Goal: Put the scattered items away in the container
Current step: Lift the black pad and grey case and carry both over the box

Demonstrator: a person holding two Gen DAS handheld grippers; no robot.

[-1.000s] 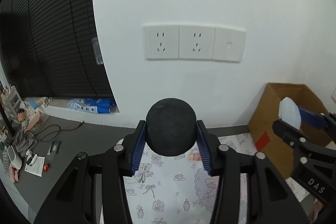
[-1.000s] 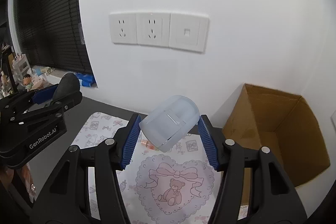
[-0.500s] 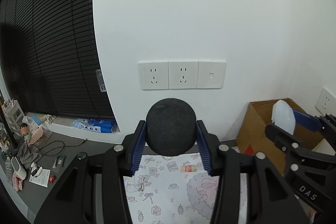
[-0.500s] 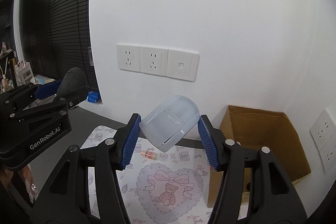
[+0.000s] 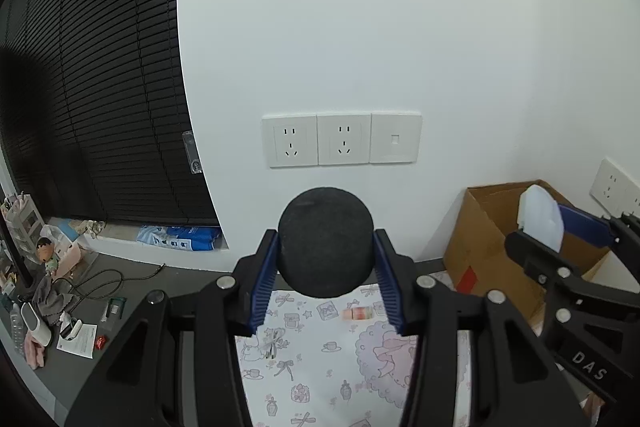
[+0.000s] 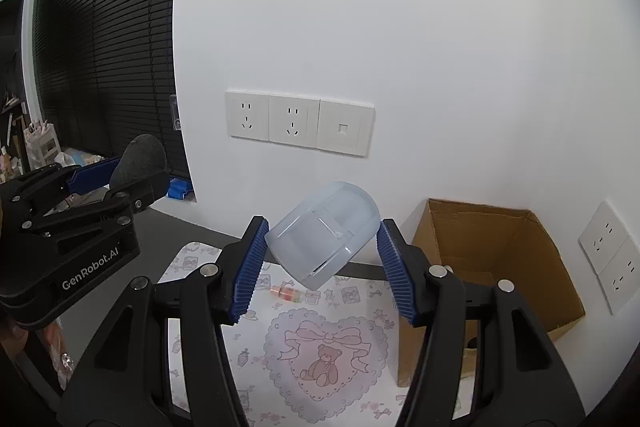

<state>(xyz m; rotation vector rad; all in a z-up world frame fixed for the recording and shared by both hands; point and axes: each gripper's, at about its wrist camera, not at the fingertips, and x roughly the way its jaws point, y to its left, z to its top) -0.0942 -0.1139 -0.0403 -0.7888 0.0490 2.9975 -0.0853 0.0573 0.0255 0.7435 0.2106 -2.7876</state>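
While both loads hang over patterned mat (image 6: 320, 367), open brown cardboard box (image 6: 492, 267) lies at 3 o'clock: my right tool (image 6: 322, 251), clamping translucent pale-blue plastic cap (image 6: 324, 239), nearer; left tool (image 5: 326, 259) gripping black foam ball (image 5: 326, 241).

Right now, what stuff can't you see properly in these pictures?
- Cardboard box floor: right wrist view, hidden by its front wall and the right gripper.
- Small pink bottle label: both views, too small.
- Patterned mat edges: left wrist view, covered by the left gripper.
- Black ball underside: faces away.
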